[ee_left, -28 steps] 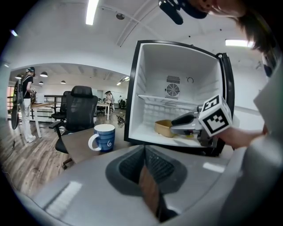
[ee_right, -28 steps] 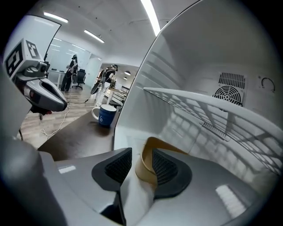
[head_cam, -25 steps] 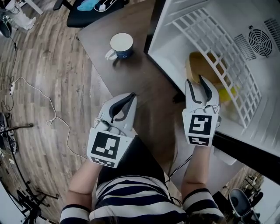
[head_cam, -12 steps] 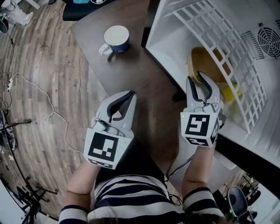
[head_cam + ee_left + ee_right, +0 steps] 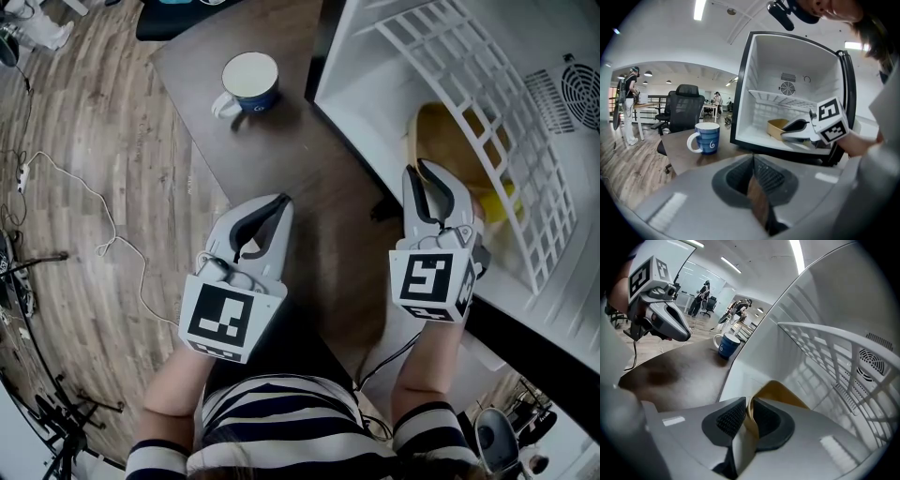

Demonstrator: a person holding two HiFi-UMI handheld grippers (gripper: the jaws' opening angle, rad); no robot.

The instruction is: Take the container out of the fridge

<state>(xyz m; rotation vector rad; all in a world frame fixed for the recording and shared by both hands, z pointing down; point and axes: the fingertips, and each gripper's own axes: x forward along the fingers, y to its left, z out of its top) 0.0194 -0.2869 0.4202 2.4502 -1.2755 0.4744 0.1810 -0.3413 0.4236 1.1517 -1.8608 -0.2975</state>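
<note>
We are closing our right gripper [image 5: 749, 405] on the near wall of the shallow tan container [image 5: 782, 391], lying just ahead inside the white fridge [image 5: 367, 86]; our left gripper [image 5: 279, 202] is hanging clenched, empty, alongside.

Tan container [image 5: 437, 139] inside open fridge [image 5: 367, 67]

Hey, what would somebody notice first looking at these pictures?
The open white fridge on the dark table, with the right gripper inside it, its jaws closing on the wall of the tan container. A blue mug stands beside the fridge, and the left gripper hangs shut above the table.
</note>
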